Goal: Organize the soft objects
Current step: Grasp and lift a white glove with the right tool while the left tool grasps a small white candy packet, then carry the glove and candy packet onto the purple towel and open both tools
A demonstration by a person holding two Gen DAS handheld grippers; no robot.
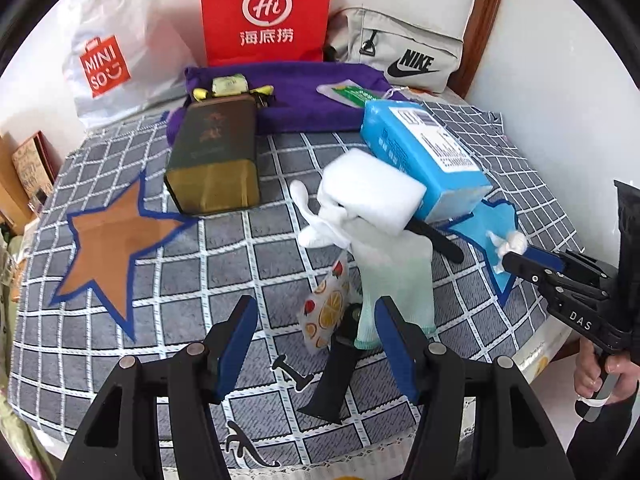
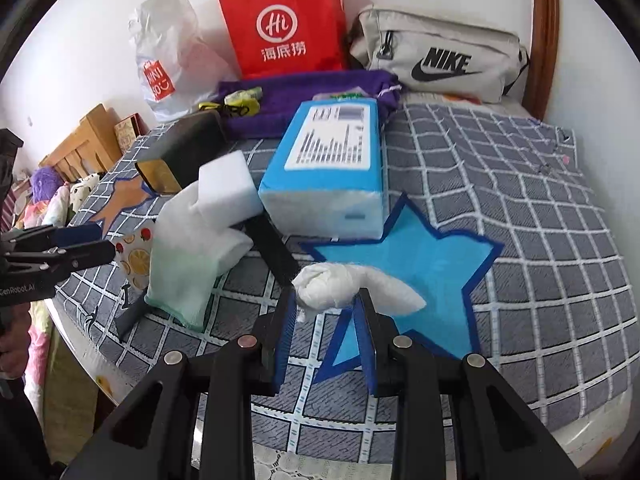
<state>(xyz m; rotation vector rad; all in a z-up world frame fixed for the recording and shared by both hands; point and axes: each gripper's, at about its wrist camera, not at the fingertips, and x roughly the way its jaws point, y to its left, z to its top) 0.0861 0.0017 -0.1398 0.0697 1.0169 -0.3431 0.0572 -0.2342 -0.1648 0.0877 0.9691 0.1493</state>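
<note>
Blue-padded, the right gripper [image 2: 324, 304] has its jaws drawn narrow on a white knotted wad of cloth [image 2: 324, 286], held above the blue star patch [image 2: 420, 264] near the front edge of the bed. The left gripper [image 1: 316, 320] stands about half open with nothing pinched; the cuff of a pale green glove [image 1: 400, 280] lies just beside its right finger, though touching or not is hard to tell. That glove drapes over a black stand [image 1: 332, 380], with a white sponge block [image 1: 376, 192] above it and a fruit-print pouch [image 1: 326, 308] alongside. Beyond sit a blue tissue pack [image 1: 420, 152] and a dark gold tin [image 1: 212, 156] on the grey checked bedcover [image 1: 240, 260], which bears an orange star patch [image 1: 108, 240]. At the far edge lie a purple towel [image 1: 304, 96], a red paper bag [image 1: 266, 12], a white plastic bag [image 1: 112, 48] and a grey waist bag [image 1: 404, 52] against the white wall [image 2: 80, 20].
</note>
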